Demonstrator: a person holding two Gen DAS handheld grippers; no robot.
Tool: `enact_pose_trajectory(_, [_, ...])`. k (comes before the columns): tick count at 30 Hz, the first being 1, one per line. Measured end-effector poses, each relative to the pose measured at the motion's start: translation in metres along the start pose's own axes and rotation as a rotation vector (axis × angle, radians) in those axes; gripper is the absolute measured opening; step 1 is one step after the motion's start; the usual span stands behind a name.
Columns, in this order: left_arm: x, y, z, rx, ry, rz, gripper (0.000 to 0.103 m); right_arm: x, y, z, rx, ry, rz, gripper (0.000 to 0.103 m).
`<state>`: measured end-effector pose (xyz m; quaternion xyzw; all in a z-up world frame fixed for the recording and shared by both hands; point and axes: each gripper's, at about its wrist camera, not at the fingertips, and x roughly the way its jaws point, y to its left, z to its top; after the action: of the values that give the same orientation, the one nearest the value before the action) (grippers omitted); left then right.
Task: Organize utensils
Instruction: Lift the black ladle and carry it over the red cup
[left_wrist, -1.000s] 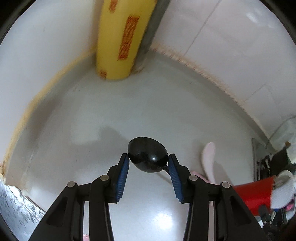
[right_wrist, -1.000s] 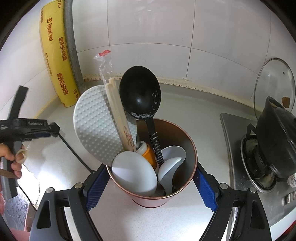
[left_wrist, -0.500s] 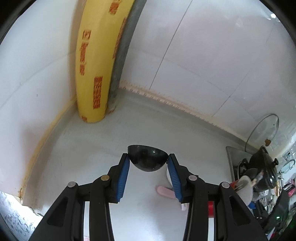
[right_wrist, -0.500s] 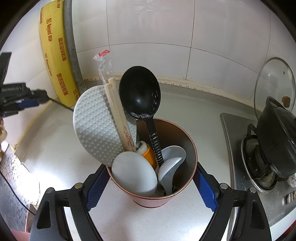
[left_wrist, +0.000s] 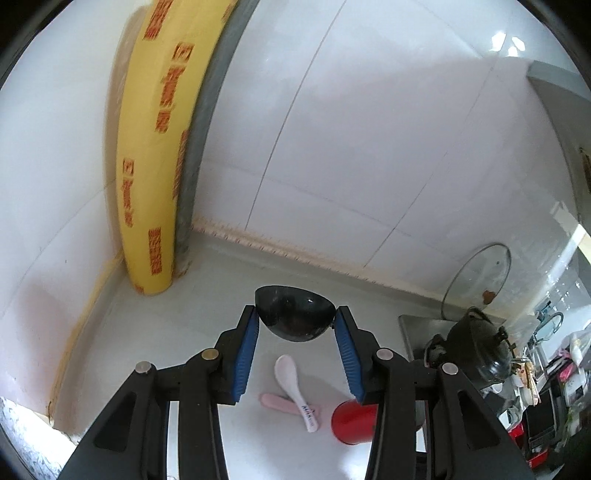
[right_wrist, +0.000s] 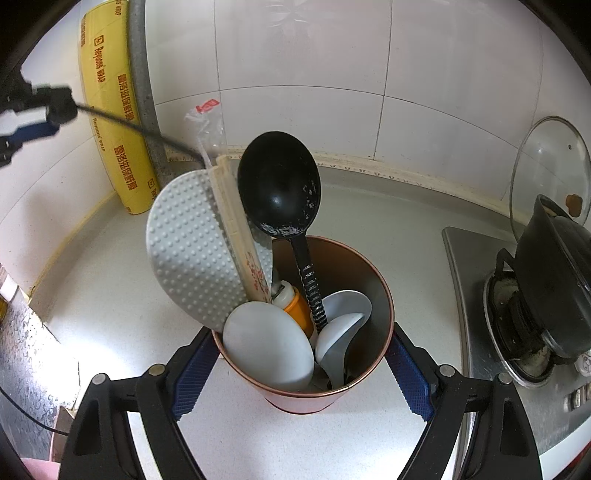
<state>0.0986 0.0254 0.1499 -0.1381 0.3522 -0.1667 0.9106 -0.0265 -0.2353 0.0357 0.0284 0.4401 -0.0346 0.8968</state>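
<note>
My left gripper (left_wrist: 295, 325) is shut on the bowl of a black ladle (left_wrist: 295, 314) and holds it in the air above the white counter. In the right wrist view the ladle's thin handle (right_wrist: 140, 129) slants down to the right, behind the utensils. On the counter below lie a white spoon (left_wrist: 295, 384) and a pink spoon (left_wrist: 277, 402), crossed, next to the red utensil cup (left_wrist: 351, 424). My right gripper (right_wrist: 301, 373) is shut on that cup (right_wrist: 376, 291), its pads pressed on both sides. The cup holds another black ladle (right_wrist: 280, 188), a white dotted rice paddle (right_wrist: 192, 254), chopsticks (right_wrist: 236, 225) and white spoons.
A yellow roll of wrap (left_wrist: 155, 155) leans in the tiled wall corner at the left. At the right, a black pot (right_wrist: 554, 280) sits on a gas stove (right_wrist: 476, 295), with a glass lid (right_wrist: 550, 173) leaning on the wall behind it.
My left gripper has risen with the ladle and tipped upward, so more wall and the spoons and cup below have come into view. The right gripper and cup have not moved.
</note>
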Motion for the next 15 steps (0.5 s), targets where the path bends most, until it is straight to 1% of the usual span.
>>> enact_pose_trajectory(8, [-0.024,-0.022,0.011,0.052,-0.061,-0.046,0.044,0.001,-0.001,-0.001,-0.002,-0.002,0.003,0.089])
enact_pose_trajectory(12, [-0.032,-0.038,0.012,0.102,-0.079,-0.065,0.044,0.001,-0.001,-0.001,-0.001,-0.002,0.003,0.089])
enact_pose_trajectory(15, [-0.034,-0.052,0.01,0.161,-0.087,-0.052,0.044,0.001,-0.001,-0.001,0.0,-0.001,0.003,0.089])
